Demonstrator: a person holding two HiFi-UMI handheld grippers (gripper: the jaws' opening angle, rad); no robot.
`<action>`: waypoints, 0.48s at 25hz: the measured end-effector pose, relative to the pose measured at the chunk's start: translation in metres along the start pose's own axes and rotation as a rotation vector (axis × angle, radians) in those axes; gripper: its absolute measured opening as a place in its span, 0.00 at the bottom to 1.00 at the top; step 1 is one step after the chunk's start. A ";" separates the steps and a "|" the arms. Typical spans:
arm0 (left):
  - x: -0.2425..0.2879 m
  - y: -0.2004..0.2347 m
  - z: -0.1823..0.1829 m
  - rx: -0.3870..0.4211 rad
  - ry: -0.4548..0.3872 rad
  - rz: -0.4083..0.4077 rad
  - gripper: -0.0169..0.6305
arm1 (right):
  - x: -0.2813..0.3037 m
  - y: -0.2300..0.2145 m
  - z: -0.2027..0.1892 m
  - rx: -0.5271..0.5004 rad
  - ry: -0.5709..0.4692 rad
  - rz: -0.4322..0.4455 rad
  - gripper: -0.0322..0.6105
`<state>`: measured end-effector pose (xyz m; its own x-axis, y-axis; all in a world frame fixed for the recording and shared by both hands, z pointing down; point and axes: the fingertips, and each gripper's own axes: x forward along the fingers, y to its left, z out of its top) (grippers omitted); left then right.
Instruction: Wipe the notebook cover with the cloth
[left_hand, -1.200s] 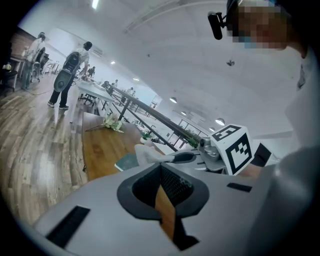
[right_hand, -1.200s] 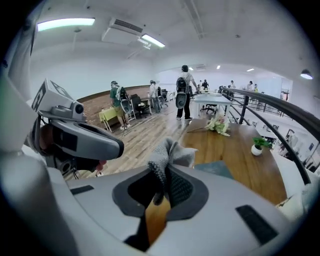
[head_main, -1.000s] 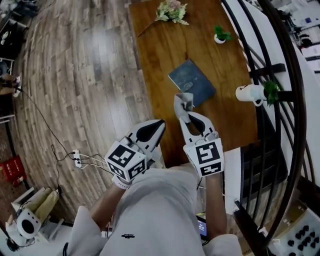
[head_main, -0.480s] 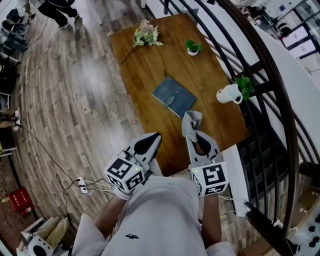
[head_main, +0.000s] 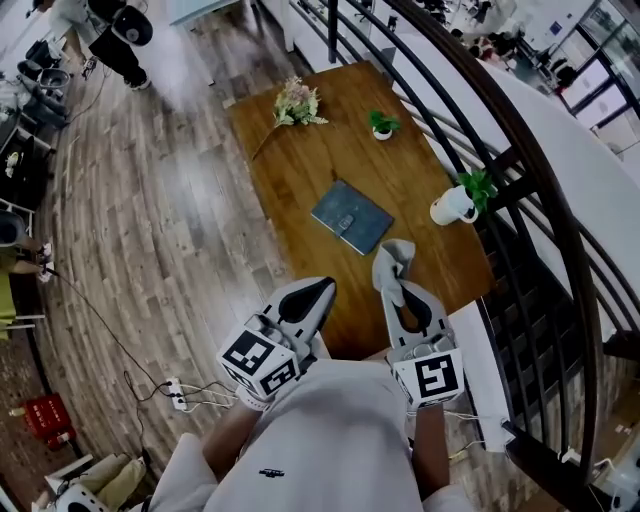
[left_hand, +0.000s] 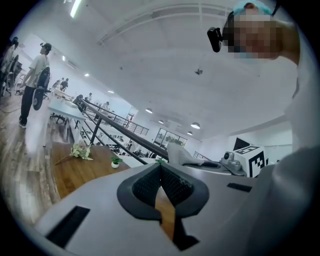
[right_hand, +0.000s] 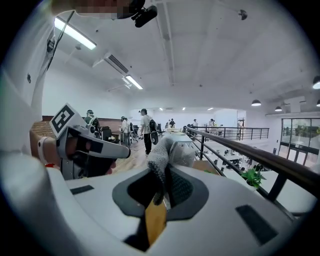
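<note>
You have the grey cloth (head_main: 392, 257) pinched in your right gripper (head_main: 389, 286), but the wiping looks not yet begun. The closed notebook (head_main: 351, 216) lies around the middle of the wooden table (head_main: 300, 150), and the cloth hangs short of it, over the near end. Your left gripper (head_main: 322, 290) is closed on nothing. Only the head view shows the notebook. The gripper views settle the jaws, with cloth bunched between the right pair.
</note>
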<state>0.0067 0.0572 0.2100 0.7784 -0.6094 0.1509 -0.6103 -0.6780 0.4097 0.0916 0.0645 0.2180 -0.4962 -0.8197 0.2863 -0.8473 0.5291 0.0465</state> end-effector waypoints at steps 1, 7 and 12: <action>-0.002 -0.003 0.002 0.003 -0.004 -0.001 0.05 | -0.004 0.000 0.005 -0.004 -0.011 -0.006 0.11; -0.007 -0.016 0.015 0.044 -0.028 -0.004 0.05 | -0.030 0.000 0.030 -0.006 -0.096 -0.060 0.11; -0.014 -0.025 0.027 0.123 -0.041 0.009 0.05 | -0.054 0.002 0.033 0.020 -0.161 -0.139 0.11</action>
<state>0.0071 0.0713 0.1736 0.7673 -0.6307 0.1162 -0.6330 -0.7159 0.2947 0.1106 0.1030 0.1714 -0.3972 -0.9096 0.1215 -0.9122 0.4058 0.0558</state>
